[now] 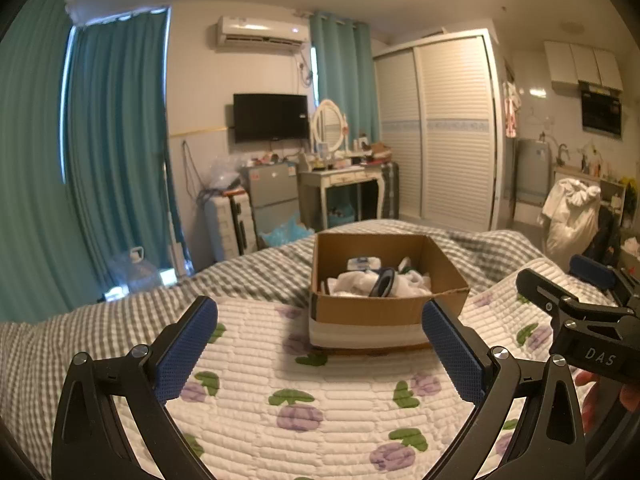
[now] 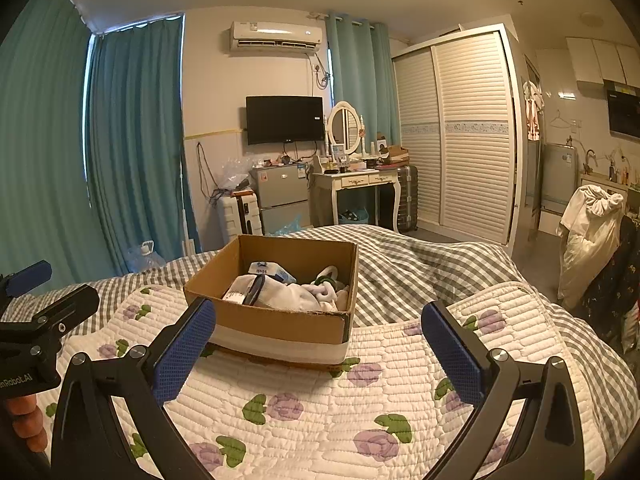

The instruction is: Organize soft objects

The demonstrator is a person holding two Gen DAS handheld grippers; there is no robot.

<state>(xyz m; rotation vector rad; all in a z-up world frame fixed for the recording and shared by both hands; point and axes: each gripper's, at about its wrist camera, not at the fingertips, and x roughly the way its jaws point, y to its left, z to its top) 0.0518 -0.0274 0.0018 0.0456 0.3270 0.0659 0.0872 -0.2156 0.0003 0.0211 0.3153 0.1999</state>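
Left wrist: cardboard box (image 1: 384, 304) beyond parted fingers (image 1: 188, 348).

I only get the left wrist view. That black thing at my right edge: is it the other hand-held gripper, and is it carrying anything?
Observer: Yes. The right wrist view shows the right hand-held gripper wide open, with nothing between its blue pads.
Visitor: Can you see mine from there?
Observer: Yes. The left hand-held gripper sits at the left edge, with lettering ending "Robot.AI" on its body.
Visitor: And the cardboard box?
Observer: That view shows the cardboard box from its left side, whose outer wall is plain brown.
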